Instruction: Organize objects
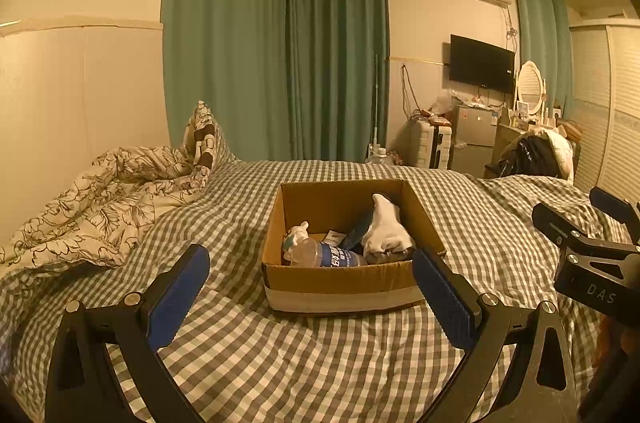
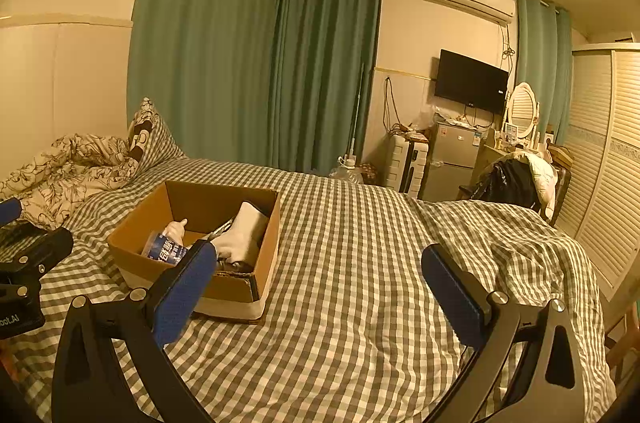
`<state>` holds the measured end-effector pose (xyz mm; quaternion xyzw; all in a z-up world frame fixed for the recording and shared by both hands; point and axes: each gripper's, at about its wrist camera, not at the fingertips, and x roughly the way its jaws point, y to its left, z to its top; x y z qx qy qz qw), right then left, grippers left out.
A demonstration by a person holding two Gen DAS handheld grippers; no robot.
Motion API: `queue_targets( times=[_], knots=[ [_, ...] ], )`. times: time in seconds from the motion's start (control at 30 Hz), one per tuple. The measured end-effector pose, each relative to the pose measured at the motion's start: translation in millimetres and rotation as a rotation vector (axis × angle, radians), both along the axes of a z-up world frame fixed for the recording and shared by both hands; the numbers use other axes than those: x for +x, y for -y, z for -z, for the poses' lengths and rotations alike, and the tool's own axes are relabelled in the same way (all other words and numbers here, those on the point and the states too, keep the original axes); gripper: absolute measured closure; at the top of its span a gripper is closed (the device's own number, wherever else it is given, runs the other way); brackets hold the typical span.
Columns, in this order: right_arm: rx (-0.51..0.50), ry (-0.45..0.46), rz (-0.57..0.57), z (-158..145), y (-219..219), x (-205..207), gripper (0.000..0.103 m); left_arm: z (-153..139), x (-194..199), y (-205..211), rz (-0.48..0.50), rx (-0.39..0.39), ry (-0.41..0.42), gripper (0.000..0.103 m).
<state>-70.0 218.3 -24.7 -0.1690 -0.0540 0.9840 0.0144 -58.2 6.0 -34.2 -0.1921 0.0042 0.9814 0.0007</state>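
Note:
An open cardboard box [image 1: 340, 283] sits on the checked bed cover; it also shows in the right wrist view [image 2: 132, 239]. Inside lie a clear bottle with a blue label [image 1: 324, 254], a white sock [image 1: 386, 227] and some dark items I cannot identify. The bottle [image 2: 166, 250] and the sock [image 2: 244, 235] also show in the right wrist view. My left gripper [image 1: 310, 287] is open and empty, just in front of the box. My right gripper [image 2: 316, 283] is open and empty, to the right of the box. The right gripper also shows in the left wrist view [image 1: 592, 223].
A crumpled floral duvet [image 1: 100, 207] lies at the left of the bed. The checked cover [image 2: 360, 263] spreads right of the box. Beyond the bed stand a chair with clothes [image 2: 516, 183], a small fridge [image 2: 452, 159], a wardrobe [image 2: 600, 163] and green curtains [image 1: 280, 55].

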Motion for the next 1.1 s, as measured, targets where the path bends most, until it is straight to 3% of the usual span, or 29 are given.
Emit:
queue_targets(
  times=[0.57,1.1],
  knots=[
    [-0.004,0.002,-0.006,0.4,-0.6,0.9,0.0,0.4,0.4,-0.3,0.031,0.026,0.002,0.0],
    [-0.004,0.011,-0.003,3.3,1.5,-0.2,0.0,2.6,0.0,0.4,-0.001,0.001,0.004,0.0]
  ],
)
